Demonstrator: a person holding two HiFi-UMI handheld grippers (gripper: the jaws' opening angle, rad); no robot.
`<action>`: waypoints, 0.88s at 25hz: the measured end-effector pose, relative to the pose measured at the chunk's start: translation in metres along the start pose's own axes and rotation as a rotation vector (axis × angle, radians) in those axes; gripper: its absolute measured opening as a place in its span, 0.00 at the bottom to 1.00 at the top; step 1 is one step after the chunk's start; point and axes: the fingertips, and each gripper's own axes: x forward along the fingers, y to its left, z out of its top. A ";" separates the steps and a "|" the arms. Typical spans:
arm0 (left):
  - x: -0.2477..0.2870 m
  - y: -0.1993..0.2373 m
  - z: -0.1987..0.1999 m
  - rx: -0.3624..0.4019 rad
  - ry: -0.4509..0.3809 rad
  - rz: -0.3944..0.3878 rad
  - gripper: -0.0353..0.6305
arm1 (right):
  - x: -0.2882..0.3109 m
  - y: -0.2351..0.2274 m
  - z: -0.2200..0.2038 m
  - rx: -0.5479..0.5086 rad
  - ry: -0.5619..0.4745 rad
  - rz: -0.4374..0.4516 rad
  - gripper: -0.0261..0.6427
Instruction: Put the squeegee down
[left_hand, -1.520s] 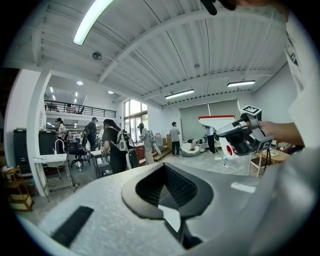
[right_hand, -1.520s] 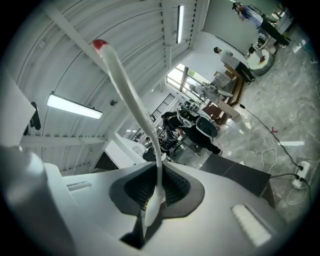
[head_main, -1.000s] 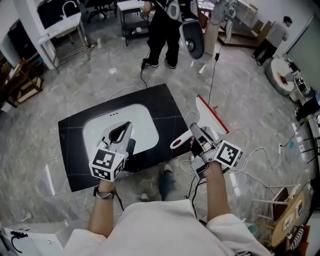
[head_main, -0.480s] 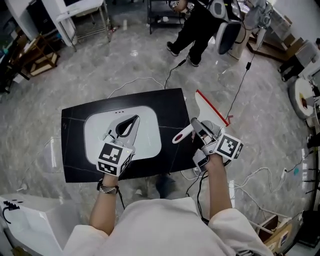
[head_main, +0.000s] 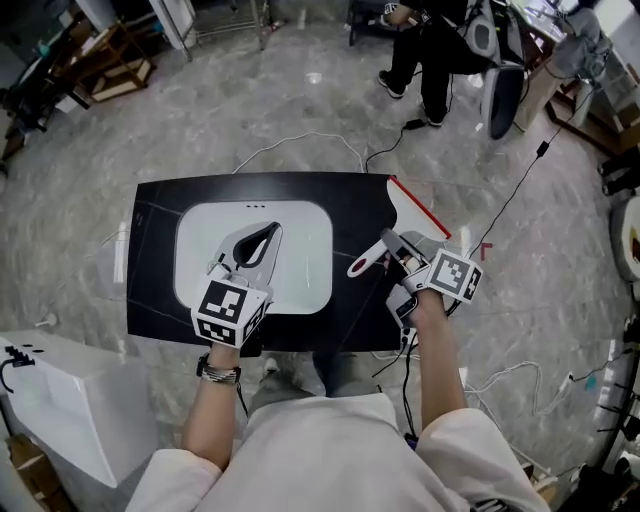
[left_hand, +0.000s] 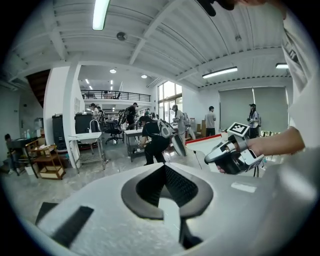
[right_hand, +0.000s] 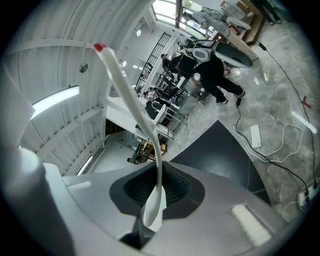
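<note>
The squeegee has a white blade with a red edge and a white handle. It hangs over the right edge of the black table. My right gripper is shut on the handle, which runs between its pads up to the red-tipped blade. My left gripper hovers over the white panel set in the table, jaws together and nothing between them. The left gripper view also shows the right gripper.
A person in black bends over a cart at the far side, beside a round fan. Cables trail on the grey floor around the table. A white box stands at the lower left.
Both grippers have come lower and further over the table. The squeegee, earlier off to the table's right, now overlaps its right edge. The left gripper stays over the white panel.
</note>
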 end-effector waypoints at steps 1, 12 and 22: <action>0.001 0.003 -0.003 -0.006 0.004 0.012 0.05 | 0.007 -0.006 -0.001 0.005 0.016 -0.001 0.08; 0.009 0.022 -0.028 -0.055 0.045 0.099 0.05 | 0.070 -0.080 -0.021 0.059 0.205 -0.050 0.08; 0.007 0.028 -0.041 -0.071 0.080 0.135 0.05 | 0.094 -0.129 -0.043 0.088 0.292 -0.133 0.09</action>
